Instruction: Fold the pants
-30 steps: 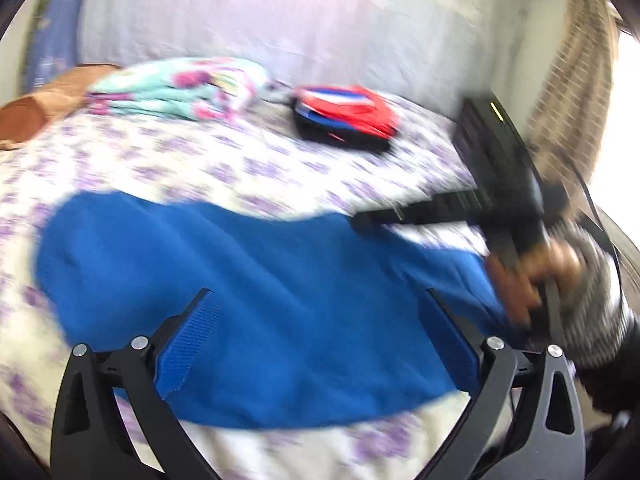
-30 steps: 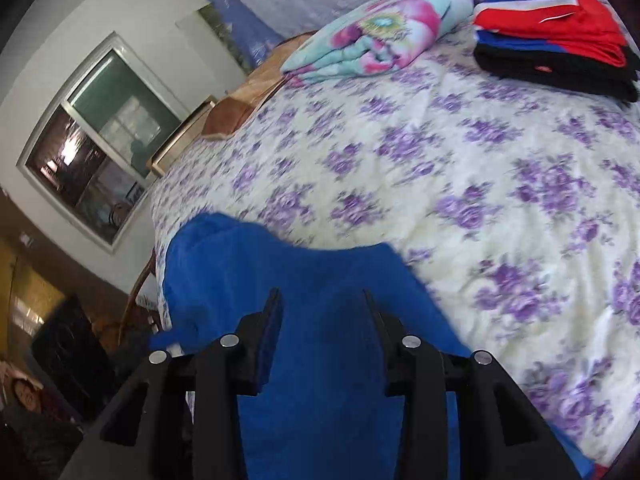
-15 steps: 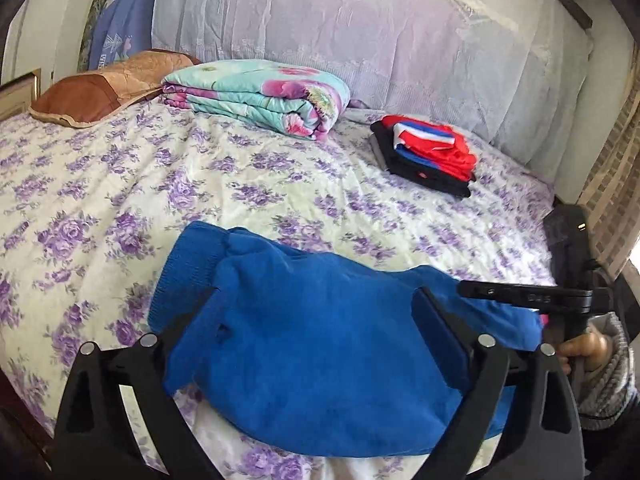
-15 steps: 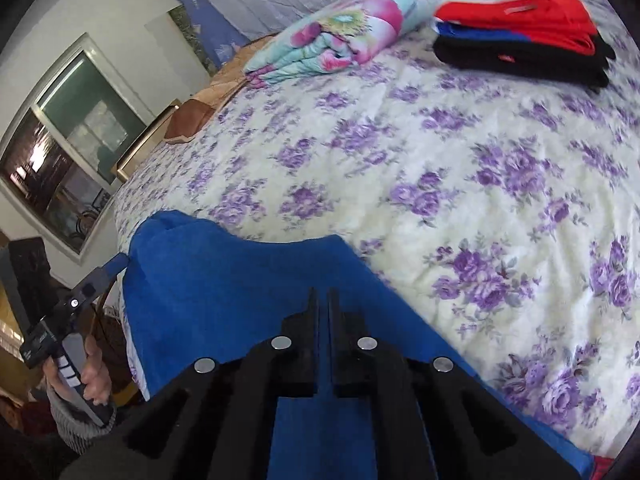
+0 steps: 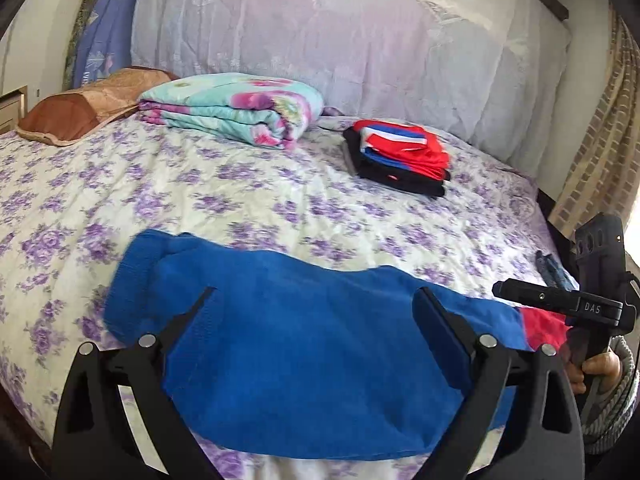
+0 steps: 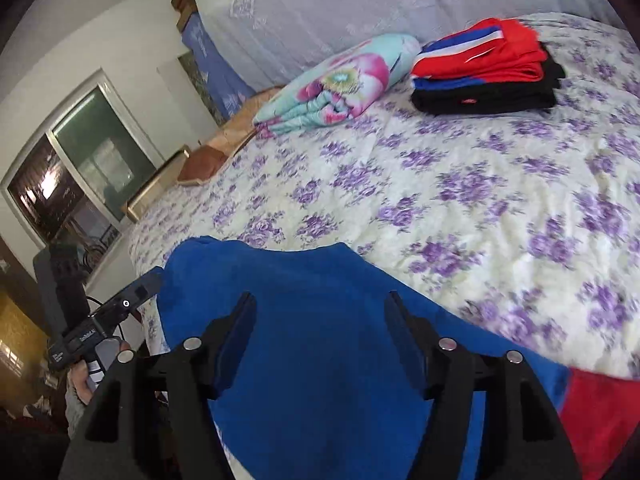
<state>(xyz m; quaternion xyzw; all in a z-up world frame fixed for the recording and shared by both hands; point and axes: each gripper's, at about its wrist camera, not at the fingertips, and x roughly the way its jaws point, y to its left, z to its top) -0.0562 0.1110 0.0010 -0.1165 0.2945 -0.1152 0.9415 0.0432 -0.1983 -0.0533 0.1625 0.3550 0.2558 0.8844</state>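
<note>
Blue fleece pants [image 5: 304,344] lie folded in a long band across the near edge of the flowered bed; a red part shows at their right end [image 5: 544,326]. They also show in the right wrist view [image 6: 304,320], red part at lower right [image 6: 600,412]. My left gripper [image 5: 316,300] is open and empty, just above the blue cloth. My right gripper [image 6: 320,304] is open and empty above the cloth near its right end. The right gripper also shows in the left wrist view [image 5: 560,304], and the left gripper in the right wrist view [image 6: 108,320].
A stack of folded red, blue and black clothes [image 5: 400,156] sits at the far right of the bed [image 5: 200,192]. A folded floral blanket [image 5: 236,108] and a brown pillow [image 5: 84,108] lie at the far left. A window [image 6: 68,184] is on the left wall.
My right gripper was shut on the blue cloth half a second ago and has opened and let go. Both grippers have drawn back toward the near edge of the bed.
</note>
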